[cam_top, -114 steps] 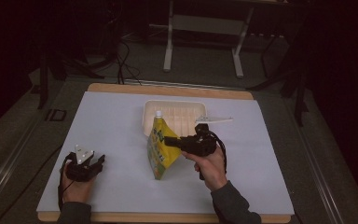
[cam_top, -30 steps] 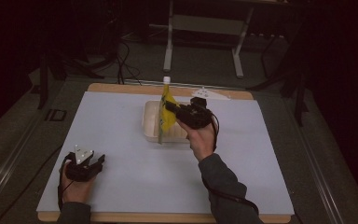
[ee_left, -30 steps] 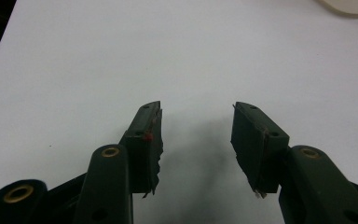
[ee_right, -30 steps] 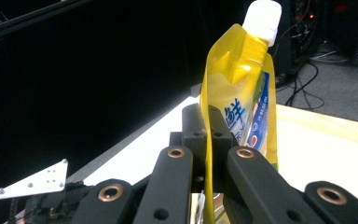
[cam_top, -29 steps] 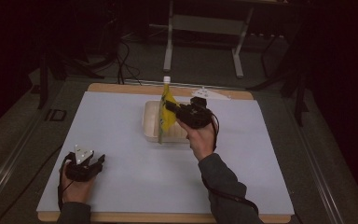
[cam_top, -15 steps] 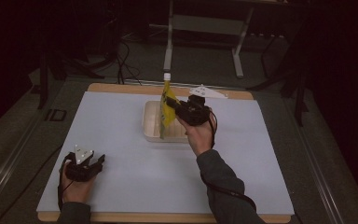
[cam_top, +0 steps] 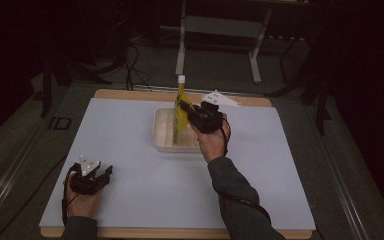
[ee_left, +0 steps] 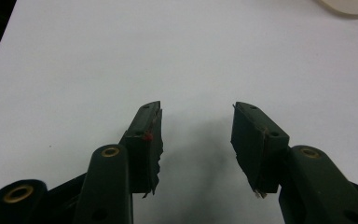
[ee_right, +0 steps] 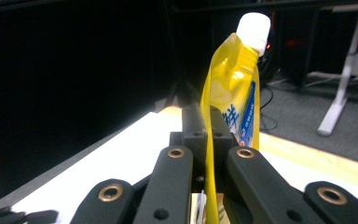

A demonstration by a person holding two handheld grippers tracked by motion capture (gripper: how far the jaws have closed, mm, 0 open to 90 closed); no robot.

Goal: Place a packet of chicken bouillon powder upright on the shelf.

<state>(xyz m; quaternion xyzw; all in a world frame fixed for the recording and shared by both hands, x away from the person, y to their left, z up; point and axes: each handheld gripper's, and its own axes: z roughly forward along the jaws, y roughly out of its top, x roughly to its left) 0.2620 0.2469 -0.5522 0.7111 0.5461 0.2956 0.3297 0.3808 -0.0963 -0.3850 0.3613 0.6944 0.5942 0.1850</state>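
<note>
The right gripper (cam_top: 187,108) is clamped on a yellow pouch (cam_top: 180,112) with a white cap (cam_top: 181,79) — in the right gripper view its black jaws pinch the pouch's thin edge with no gap between them. The pouch stands upright, cap on top, its lower end inside the cream tray (cam_top: 162,135) near the far middle of the white table (cam_top: 130,180). The left gripper (cam_top: 102,172) rests on the table's near left corner — jaws spread wide apart, nothing between them.
</note>
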